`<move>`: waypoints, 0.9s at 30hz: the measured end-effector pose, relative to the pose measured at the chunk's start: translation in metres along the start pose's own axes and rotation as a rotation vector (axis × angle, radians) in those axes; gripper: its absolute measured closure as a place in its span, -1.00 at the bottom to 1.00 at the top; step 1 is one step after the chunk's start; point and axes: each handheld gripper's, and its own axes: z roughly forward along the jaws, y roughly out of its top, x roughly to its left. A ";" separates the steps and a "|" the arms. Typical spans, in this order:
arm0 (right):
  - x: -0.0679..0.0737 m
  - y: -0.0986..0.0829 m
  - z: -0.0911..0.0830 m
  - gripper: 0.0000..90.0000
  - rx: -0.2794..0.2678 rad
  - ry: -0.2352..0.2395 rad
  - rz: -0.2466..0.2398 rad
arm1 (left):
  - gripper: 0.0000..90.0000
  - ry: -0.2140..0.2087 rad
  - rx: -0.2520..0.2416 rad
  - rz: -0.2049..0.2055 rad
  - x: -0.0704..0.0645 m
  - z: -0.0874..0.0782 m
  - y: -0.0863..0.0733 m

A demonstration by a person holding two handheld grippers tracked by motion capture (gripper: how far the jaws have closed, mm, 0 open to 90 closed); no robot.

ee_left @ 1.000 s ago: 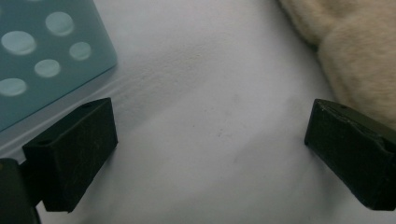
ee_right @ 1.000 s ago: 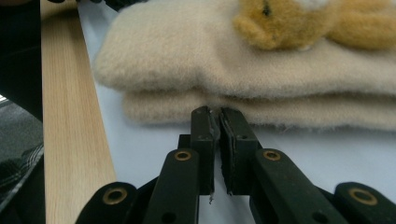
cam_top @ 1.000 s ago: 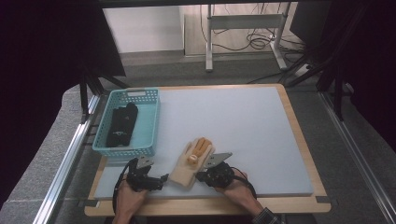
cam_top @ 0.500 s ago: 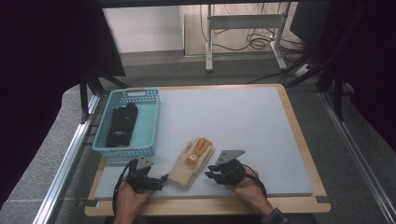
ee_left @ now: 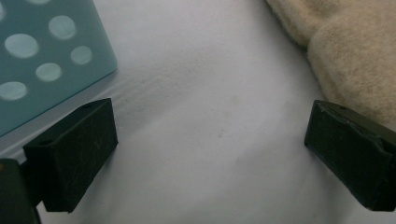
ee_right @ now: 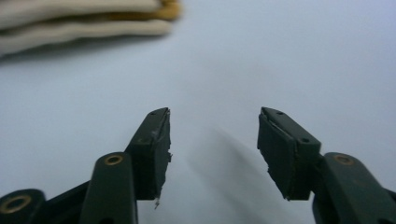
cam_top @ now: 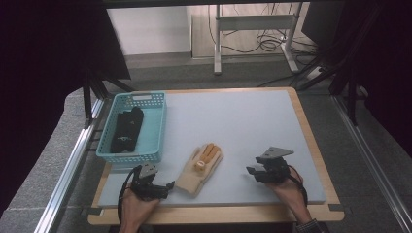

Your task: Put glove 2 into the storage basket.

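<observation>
1. Looking across the grey table [cam_top: 243,126], I see it on a wooden frame in a dim room, cables on the floor behind.
2. My teal basket [cam_top: 145,133] already holds something dark, possibly a glove.
3. I judge the tan glove [cam_top: 200,167] is left to pack; it lies flat near the front edge.
4. My left gripper [cam_top: 163,187] sits just beside its cuff, jaws apart; my right gripper [cam_top: 252,171] stands clear, likewise apart.

No legible text, labels or nos. on anything.
</observation>
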 end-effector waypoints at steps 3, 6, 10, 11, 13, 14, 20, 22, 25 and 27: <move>-0.014 -0.006 -0.006 -0.12 -0.002 -0.053 0.035 | -0.94 0.000 0.010 0.000 0.000 0.000 0.001; -0.021 -0.014 -0.007 -0.17 -0.004 -0.094 0.056 | -0.94 0.001 0.014 0.000 0.000 0.000 0.002; -0.026 -0.022 -0.003 -0.24 0.002 -0.133 0.053 | -0.93 0.000 0.019 -0.001 0.000 0.000 0.002; -0.027 -0.024 -0.002 -0.27 0.000 -0.136 0.050 | -0.93 0.000 0.020 -0.002 0.000 0.000 0.002; -0.029 -0.024 -0.002 -0.29 -0.002 -0.121 0.071 | -0.92 -0.001 0.022 -0.003 0.001 -0.001 0.002; -0.030 -0.024 -0.002 -0.29 -0.001 -0.117 0.075 | -0.91 -0.001 0.024 -0.003 0.001 -0.001 0.003; -0.031 -0.025 -0.001 -0.33 0.002 -0.118 0.077 | -0.88 -0.009 0.052 -0.021 -0.002 -0.006 0.006; -0.031 -0.025 -0.001 -0.34 0.001 -0.118 0.077 | -0.87 -0.011 0.057 -0.017 -0.003 -0.011 0.009; -0.031 -0.025 -0.001 -0.34 0.001 -0.117 0.078 | -0.87 -0.015 0.046 -0.029 -0.006 -0.022 0.016; -0.031 -0.025 -0.001 -0.34 0.001 -0.117 0.080 | -0.87 -0.033 0.037 -0.037 -0.009 -0.029 0.022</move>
